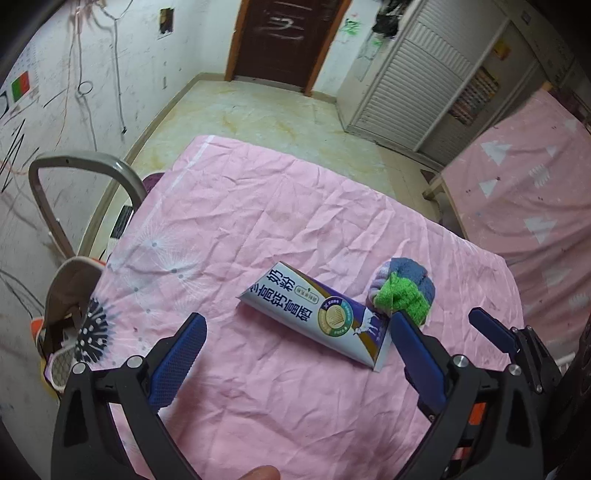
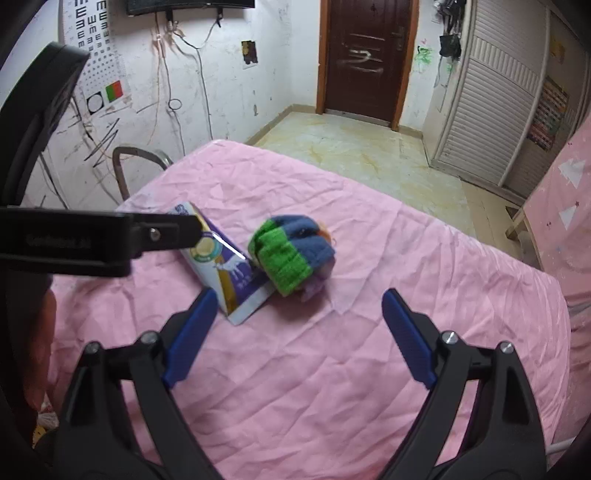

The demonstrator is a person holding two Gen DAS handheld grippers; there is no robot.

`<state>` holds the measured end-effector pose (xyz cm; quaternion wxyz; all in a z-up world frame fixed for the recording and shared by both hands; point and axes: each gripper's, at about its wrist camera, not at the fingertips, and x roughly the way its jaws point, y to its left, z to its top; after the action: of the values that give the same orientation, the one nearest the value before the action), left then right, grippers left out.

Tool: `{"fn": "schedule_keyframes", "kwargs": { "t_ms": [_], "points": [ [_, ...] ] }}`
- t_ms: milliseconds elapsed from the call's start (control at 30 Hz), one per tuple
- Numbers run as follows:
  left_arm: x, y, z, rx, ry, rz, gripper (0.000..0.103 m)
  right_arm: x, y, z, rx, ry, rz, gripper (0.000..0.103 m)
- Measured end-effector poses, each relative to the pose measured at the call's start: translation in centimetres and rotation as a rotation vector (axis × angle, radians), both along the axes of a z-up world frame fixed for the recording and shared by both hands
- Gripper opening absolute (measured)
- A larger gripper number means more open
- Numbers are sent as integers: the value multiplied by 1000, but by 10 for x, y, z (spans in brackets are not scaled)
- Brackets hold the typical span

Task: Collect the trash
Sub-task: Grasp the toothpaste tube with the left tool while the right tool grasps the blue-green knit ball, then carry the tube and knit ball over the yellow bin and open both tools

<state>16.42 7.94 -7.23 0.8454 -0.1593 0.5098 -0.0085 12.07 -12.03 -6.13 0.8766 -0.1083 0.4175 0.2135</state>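
From the left wrist camera, the left gripper [image 1: 295,325] is hovering with its jaws standing wide apart and gripping nothing, over a flattened milk powder carton [image 1: 317,314] that is lying on a wrinkled pink bedsheet [image 1: 258,206]; the carton is sitting between the blue pads, with the pad at 3 o'clock very near its lower corner. A rolled knit bundle [image 1: 402,288] in green, blue and lilac is touching the carton at its 2 o'clock side, so a careless closing is likely risking a pinch of sheet or wool instead of cardboard, and the flat carton is probably sliding on the loose cloth. A second blue pad of the right gripper [image 1: 491,328] is crowding in at 3 o'clock, making a clash a fair worry. A grey metal chair frame [image 1: 88,166] is standing at 9 o'clock, a dark wooden door [image 1: 284,40] at 12, a louvred wardrobe [image 1: 413,88] at 2. From the right wrist camera, the right gripper [image 2: 299,314] is likewise hanging with jaws spread and empty, the carton [image 2: 229,266] at 11 o'clock of it and the bundle [image 2: 291,254] at 12. The left gripper's black arm [image 2: 92,240] is reaching across the carton from 9 o'clock. An eye chart [image 2: 92,33] is hanging on the scribbled white wall [image 2: 229,92]; the floor [image 2: 354,155] beyond the bed is showing yellowish tile.
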Motion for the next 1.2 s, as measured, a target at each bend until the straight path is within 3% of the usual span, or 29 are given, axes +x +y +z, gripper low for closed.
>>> {"fn": "schedule_keyframes", "kwargs": {
  "t_ms": [233, 333, 400, 633, 767, 933, 1200],
  "points": [
    [18, -15, -2, 63, 39, 117, 89, 20, -4, -5, 13, 23, 53, 87],
    [27, -19, -6, 93, 60, 147, 80, 25, -3, -8, 15, 26, 83, 87],
    [32, -22, -11, 107, 76, 159, 67, 30, -1, -9, 25, 21, 100, 86],
    [44, -27, -20, 127, 80, 182, 36, 46, 2, -17, 55, 65, 135, 75],
    [46, -23, -20, 112, 60, 197, 25, 53, 7, -23, 38, 100, 135, 64],
    [44, -19, -17, 92, 29, 206, 12, 50, 10, -24, 36, 110, 143, 34],
    [29, -16, -6, 61, -14, 199, 5, 39, -7, 1, 98, 29, 80, 29]
  ]
}}
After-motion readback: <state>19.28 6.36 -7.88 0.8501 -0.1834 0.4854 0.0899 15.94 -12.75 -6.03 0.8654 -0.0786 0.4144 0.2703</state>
